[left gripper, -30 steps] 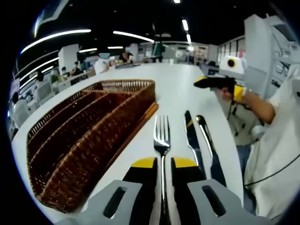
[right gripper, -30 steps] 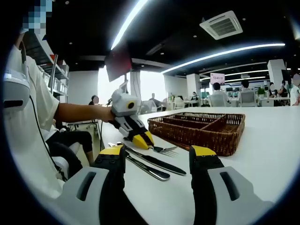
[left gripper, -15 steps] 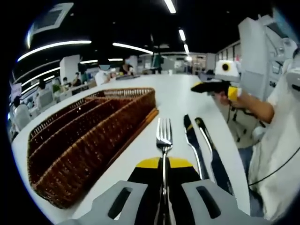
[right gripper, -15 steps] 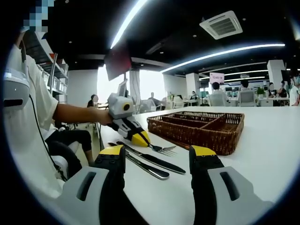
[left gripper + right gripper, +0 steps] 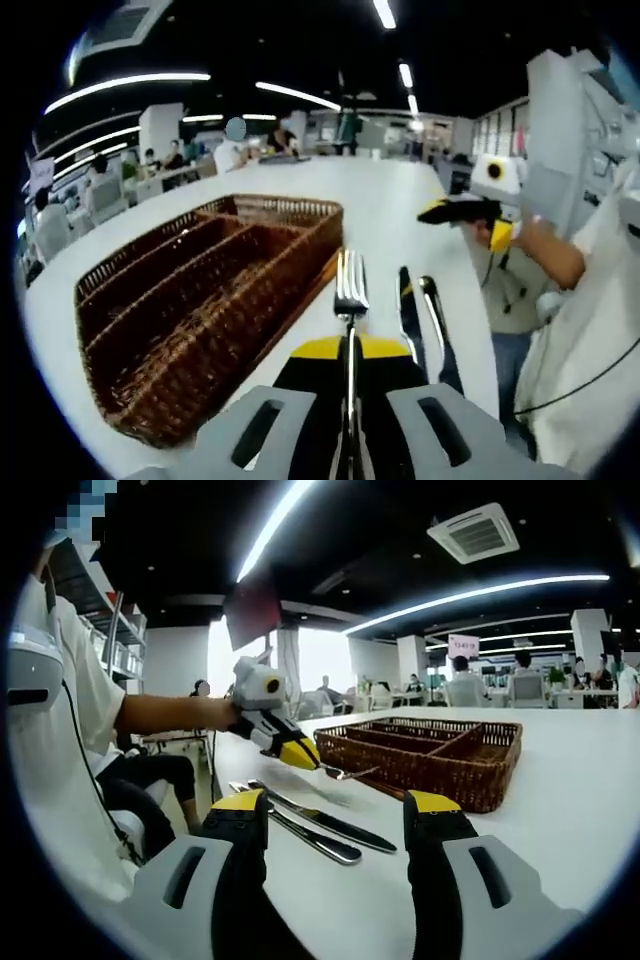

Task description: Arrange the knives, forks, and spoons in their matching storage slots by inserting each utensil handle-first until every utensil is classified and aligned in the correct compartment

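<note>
A large open-plan office with long ceiling light strips and people seated at distant desks surrounds a long white table (image 5: pixel 390 200), where a brown woven wicker cutlery tray (image 5: pixel 200 300) with lengthwise compartments lies. In the left gripper view, the left gripper (image 5: pixel 348 350) has its yellow-tipped black jaws closed on the handle of a silver metal fork (image 5: pixel 350 290), tines pointing away from the camera and just beside the tray's near long wall. The right gripper view shows that gripper (image 5: pixel 298 755) from the side — the fork (image 5: pixel 350 773) is raised off the table, its tines close to the near end of the tray (image 5: pixel 430 755), though whether it touches the wicker cannot be told. On the table beside the fork lie a silver table knife (image 5: pixel 411 315) and a second long silver utensil (image 5: pixel 437 320), side by side; from the right gripper view the pair (image 5: pixel 320 825) rests flat between the person's body and the tray. The right gripper (image 5: pixel 335 815) hangs above the table edge with its jaws spread wide and nothing between them; in the left gripper view it (image 5: pixel 465 208) is held in the air by a hand, well apart from the tray.
</note>
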